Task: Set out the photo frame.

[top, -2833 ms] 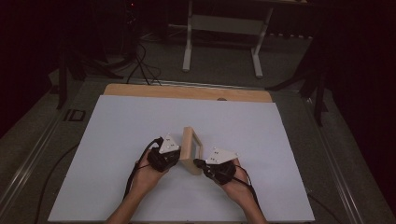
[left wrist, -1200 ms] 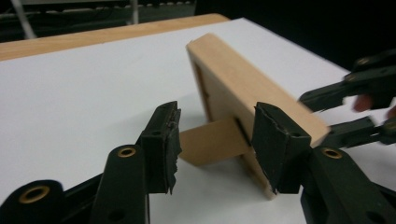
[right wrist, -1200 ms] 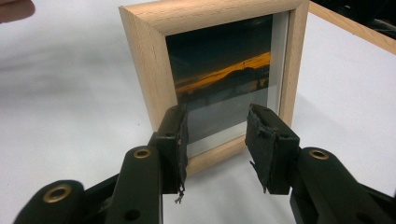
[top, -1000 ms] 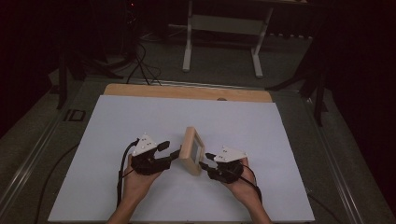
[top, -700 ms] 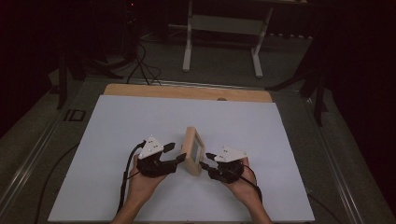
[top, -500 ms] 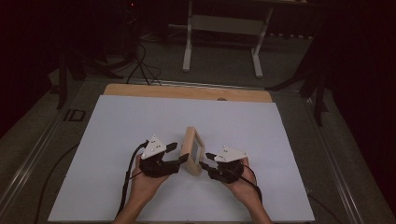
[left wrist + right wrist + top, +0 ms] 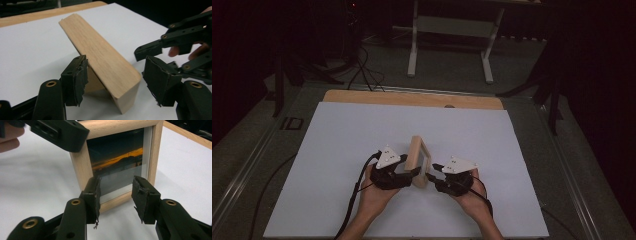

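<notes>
A light wooden picture frame (image 7: 418,159) stands on edge on the white tabletop (image 7: 337,145), between my two grippers. In the right gripper view the picture frame (image 7: 117,157) shows a sunset photo behind glass. My left gripper (image 7: 413,172) is open, and in its own view the left gripper (image 7: 117,77) has its pads on either side of the frame's near end (image 7: 105,60), not pressing on it. My right gripper (image 7: 435,169) is open just in front of the glass side; the right gripper (image 7: 116,193) hovers by the frame's lower rail.
A bare wooden strip (image 7: 412,99) runs along the table's far edge. Beyond it, a white metal stand (image 7: 452,30) and cables (image 7: 362,65) sit on the dark floor. The white surface spreads wide to the left, right and far side.
The left gripper, which had drawn back to the left a second ago, has come right again and now straddles the frame's near end. The right gripper and the frame have barely moved.
</notes>
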`<state>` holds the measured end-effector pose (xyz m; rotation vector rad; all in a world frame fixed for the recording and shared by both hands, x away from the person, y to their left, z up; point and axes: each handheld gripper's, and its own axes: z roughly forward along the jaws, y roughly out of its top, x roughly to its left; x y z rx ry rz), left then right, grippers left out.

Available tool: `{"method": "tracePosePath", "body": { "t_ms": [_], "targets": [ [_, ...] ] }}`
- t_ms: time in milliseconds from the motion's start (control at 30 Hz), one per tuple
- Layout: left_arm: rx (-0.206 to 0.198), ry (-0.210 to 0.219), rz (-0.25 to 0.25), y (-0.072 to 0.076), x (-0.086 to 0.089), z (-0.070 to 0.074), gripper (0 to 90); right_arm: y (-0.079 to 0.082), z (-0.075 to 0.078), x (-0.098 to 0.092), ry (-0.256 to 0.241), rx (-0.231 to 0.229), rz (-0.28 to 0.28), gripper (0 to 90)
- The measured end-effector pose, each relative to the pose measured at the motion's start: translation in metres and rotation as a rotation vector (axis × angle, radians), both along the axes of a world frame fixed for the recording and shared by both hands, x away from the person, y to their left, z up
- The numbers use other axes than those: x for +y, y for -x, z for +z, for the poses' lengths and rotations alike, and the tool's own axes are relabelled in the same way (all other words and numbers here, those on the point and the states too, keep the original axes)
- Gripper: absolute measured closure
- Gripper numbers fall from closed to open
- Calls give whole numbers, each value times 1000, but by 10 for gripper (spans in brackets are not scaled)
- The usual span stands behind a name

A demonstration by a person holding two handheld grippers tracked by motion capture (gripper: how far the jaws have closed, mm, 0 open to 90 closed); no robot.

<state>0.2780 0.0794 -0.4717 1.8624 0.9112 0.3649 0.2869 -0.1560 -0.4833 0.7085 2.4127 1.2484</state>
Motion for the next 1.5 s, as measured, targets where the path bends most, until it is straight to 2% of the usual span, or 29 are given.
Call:
{"method": "tracePosePath", "body": {
  "t_ms": [400,800,1067,1500],
  "targets": [
    [37,-8,12,-5,-2,-2,392,0,0,-1,-6,0,-4,581],
    [47,-16,35,-9,4,2,516,-1,2,-4,-13,-6,-12,581],
    [30,-37,1,-9,4,4,597,-2,7,-8,-28,-17,-27,581],
    [-3,-80,-59,-7,3,5,603,-5,21,-10,-69,-70,-68,582]
  ]
}}
